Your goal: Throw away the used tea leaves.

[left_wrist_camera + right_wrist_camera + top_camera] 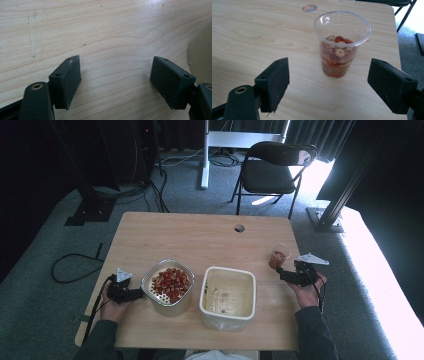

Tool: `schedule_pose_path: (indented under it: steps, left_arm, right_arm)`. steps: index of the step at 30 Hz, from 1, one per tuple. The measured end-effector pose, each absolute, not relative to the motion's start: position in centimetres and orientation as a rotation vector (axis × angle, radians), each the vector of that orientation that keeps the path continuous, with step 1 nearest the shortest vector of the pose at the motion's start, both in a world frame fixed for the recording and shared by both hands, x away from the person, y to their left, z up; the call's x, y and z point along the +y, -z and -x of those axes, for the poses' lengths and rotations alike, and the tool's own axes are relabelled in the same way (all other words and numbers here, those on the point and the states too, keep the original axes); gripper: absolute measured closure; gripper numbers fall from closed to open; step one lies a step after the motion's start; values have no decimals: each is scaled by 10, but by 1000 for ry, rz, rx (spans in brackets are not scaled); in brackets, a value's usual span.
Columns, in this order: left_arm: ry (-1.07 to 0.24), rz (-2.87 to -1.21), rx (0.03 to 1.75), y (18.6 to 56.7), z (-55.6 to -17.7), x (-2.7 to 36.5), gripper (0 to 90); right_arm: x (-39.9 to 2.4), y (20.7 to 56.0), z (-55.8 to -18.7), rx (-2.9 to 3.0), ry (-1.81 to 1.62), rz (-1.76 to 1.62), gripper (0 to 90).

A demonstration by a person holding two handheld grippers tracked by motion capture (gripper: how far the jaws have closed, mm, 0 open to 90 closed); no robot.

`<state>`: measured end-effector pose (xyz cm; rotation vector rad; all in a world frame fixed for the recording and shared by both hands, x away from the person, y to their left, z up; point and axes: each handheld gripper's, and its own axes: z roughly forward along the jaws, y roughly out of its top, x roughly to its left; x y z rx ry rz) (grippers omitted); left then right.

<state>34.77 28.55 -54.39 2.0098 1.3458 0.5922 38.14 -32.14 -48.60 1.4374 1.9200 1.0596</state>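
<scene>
Right gripper [328, 82] stood wide and empty, pointed at the clear plastic cup [340, 42] of red and pale pieces just ahead, centred between the jaws but beyond the pads. Left gripper [115, 80] likewise gaped over the bare wooden table [100, 30], holding nothing, just beside the metal strainer bowl [167, 285] of red pieces, with the white tub [227, 295] farther off on its far side. Judged risky: thin cup walls could buckle under a hard squeeze, or tip from an off-centre nudge, spilling the contents near the table edge.
</scene>
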Motion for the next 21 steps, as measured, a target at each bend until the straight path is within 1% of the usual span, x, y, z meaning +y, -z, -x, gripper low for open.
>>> schedule_pose_path:
  steps: [13, 21]
  left_arm:
    - [-592, -2009, 1346, 544, -348, 285, 254]
    - [-592, -2009, 1346, 544, -348, 285, 254]
  right_arm:
    - [-327, 508, -411, 1881, -1100, -1447, 175]
    - [-320, 507, -433, 1868, -1090, -1422, 186]
